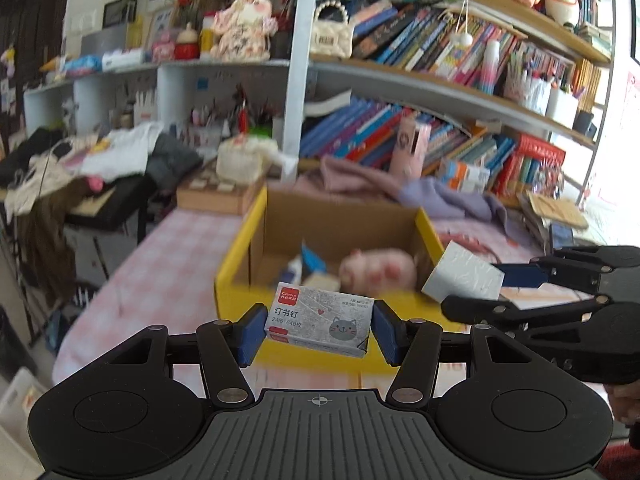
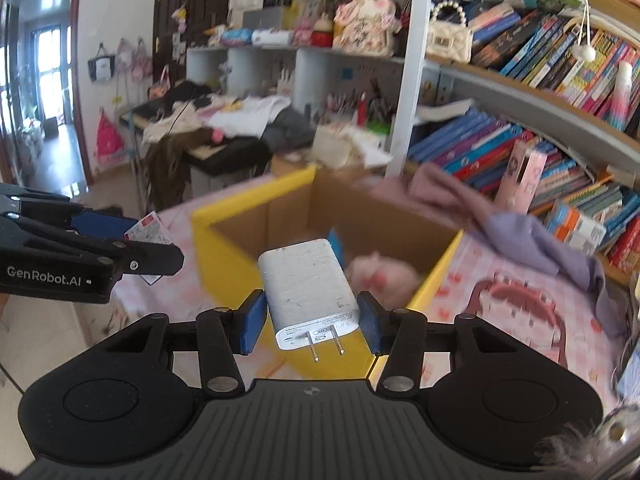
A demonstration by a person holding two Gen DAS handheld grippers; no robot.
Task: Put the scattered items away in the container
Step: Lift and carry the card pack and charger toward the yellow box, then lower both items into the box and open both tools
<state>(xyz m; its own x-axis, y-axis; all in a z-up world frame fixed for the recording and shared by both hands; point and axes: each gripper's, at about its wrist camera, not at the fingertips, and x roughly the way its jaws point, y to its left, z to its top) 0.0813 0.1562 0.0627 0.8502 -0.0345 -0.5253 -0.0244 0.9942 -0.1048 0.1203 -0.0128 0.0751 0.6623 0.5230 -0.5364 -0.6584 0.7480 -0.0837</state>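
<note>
My left gripper (image 1: 318,330) clamps the staple box (image 1: 319,323) at lower centre of its view, just before the yellow cardboard box (image 1: 236,264) — a pink plush (image 1: 378,270) lies inside. My right gripper (image 2: 311,322) grips the white charger (image 2: 306,286) at centre, prongs toward the camera.

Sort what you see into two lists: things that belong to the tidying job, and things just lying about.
Job: staple box in left gripper; white charger in right gripper; yellow cardboard box.

Lying about: books, cream handbag, purple cloth.
</note>
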